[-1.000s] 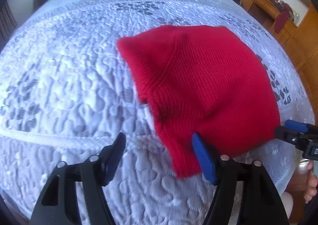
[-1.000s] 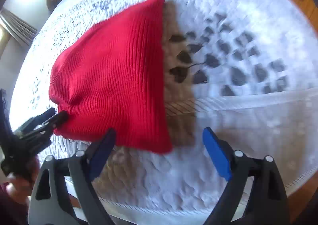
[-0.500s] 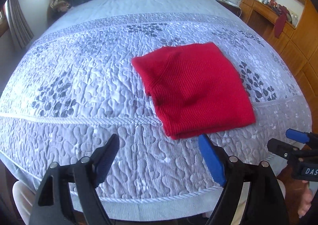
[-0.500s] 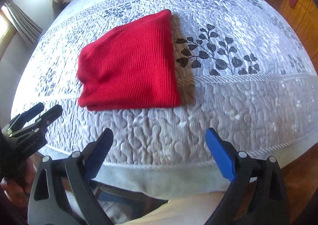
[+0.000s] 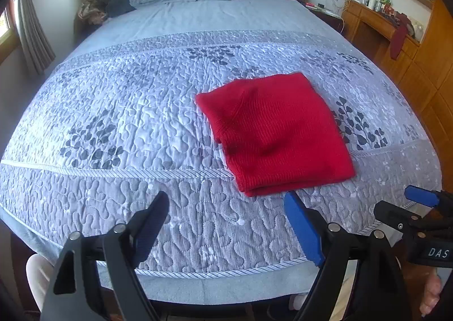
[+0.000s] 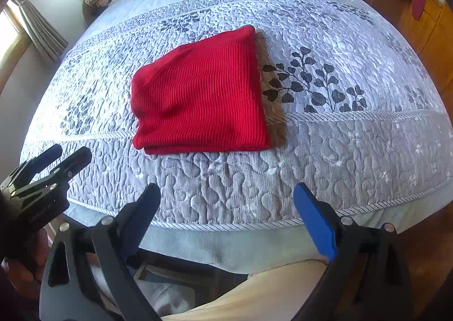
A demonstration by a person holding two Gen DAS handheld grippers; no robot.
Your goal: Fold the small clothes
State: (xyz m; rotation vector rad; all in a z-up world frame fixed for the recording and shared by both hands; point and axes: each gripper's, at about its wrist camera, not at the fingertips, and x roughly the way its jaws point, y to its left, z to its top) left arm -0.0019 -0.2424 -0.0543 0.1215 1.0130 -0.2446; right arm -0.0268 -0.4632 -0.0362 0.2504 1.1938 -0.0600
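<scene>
With the left gripper [image 5: 226,224] and right gripper [image 6: 226,216] both spread empty, the folded red ribbed-knit garment [image 5: 274,134], frame centre, could spring open unpressed.

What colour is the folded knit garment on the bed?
Solid red, rib-knit: the folded garment shows best in the right wrist view.

A red ribbed knit garment [image 5: 276,134] is found folded into a compact, roughly rectangular stack of several layers. It is laid flat on a quilted bedspread [image 5: 119,128], near the foot edge and apart from it. The layered open edges are seen at the near side [image 6: 203,148]. A slight hump is noted across the top layer. No part is gripped.
</scene>
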